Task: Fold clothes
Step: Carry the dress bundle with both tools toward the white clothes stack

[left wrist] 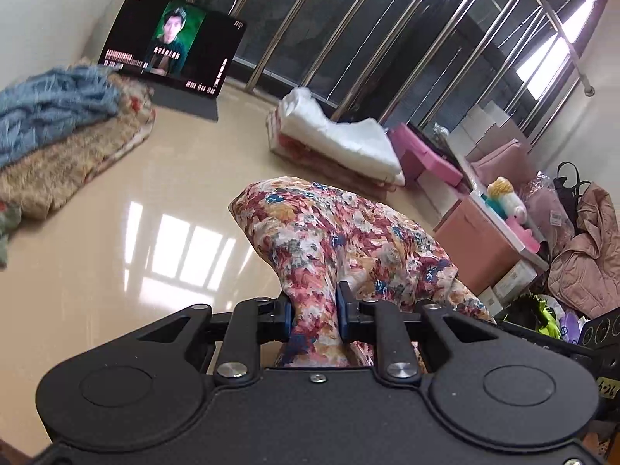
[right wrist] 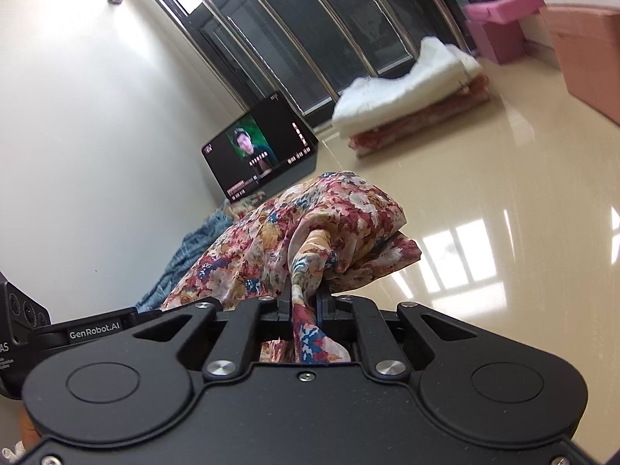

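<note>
A floral garment [left wrist: 341,240] in red, cream and blue is held up off the glossy beige floor by both grippers. My left gripper [left wrist: 314,316] is shut on a bunched fold of it, which drapes forward and to the right. My right gripper [right wrist: 304,302] is shut on another bunched part of the floral garment [right wrist: 310,228], with cloth spilling forward and left. The fingertips of both grippers are hidden in the fabric. The other gripper's black body shows at the right edge of the left wrist view and at the left edge of the right wrist view.
A pile of folded clothes with a blue knit on top [left wrist: 58,116] lies at the left. A tablet [left wrist: 172,42] plays a video by the wall. A folded white and pink stack [left wrist: 337,143] lies near the window rails. Pink boxes [left wrist: 480,240] and bags crowd the right.
</note>
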A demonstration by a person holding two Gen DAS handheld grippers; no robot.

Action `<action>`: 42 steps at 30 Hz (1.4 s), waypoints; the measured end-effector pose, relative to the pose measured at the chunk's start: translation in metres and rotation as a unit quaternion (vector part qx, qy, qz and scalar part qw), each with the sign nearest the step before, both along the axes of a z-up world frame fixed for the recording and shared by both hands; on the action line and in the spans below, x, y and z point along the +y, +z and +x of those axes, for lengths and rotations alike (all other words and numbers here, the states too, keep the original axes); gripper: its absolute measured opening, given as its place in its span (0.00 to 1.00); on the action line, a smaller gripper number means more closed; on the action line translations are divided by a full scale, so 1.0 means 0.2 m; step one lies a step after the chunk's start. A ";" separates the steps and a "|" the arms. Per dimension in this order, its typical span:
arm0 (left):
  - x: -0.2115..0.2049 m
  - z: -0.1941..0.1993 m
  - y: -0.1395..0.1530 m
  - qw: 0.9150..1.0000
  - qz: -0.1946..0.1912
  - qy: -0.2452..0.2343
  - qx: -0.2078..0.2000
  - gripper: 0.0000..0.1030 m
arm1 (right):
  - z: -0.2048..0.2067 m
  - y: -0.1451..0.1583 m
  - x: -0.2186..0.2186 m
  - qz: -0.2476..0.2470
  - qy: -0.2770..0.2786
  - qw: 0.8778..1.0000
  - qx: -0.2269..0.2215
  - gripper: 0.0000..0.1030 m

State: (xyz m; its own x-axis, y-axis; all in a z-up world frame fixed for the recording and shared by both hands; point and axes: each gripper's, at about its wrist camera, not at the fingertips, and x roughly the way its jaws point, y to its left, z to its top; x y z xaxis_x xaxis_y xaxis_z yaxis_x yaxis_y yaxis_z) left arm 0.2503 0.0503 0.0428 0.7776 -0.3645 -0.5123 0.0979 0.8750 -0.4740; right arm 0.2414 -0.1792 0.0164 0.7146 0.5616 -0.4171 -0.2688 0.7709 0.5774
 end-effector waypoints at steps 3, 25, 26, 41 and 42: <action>-0.01 0.03 0.06 1.000 0.005 -0.002 -0.017 0.20 | 0.03 0.06 0.00 -0.002 0.000 1.000 -0.016 0.08; -0.14 0.64 0.30 0.994 0.017 -0.012 -0.106 0.19 | 0.58 0.35 -0.08 -0.011 -0.018 0.995 -0.102 0.08; -0.15 0.69 0.31 0.994 0.016 -0.011 -0.112 0.19 | 0.63 0.36 -0.09 -0.011 -0.020 0.994 -0.105 0.08; -0.31 1.48 0.25 0.986 0.030 -0.003 -0.165 0.19 | 1.42 0.39 -0.18 -0.057 -0.062 0.984 -0.157 0.08; -0.32 1.54 0.24 0.986 0.030 -0.003 -0.166 0.19 | 1.48 0.38 -0.20 -0.060 -0.064 0.984 -0.157 0.08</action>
State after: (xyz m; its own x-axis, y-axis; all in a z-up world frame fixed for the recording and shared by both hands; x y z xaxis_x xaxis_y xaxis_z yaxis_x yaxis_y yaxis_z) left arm 0.5581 -0.0143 0.0900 0.9039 -0.3464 -0.2510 0.2440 0.8994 -0.3627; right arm 0.5382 -0.2184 0.0923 0.8800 0.4198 -0.2221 -0.3166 0.8671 0.3846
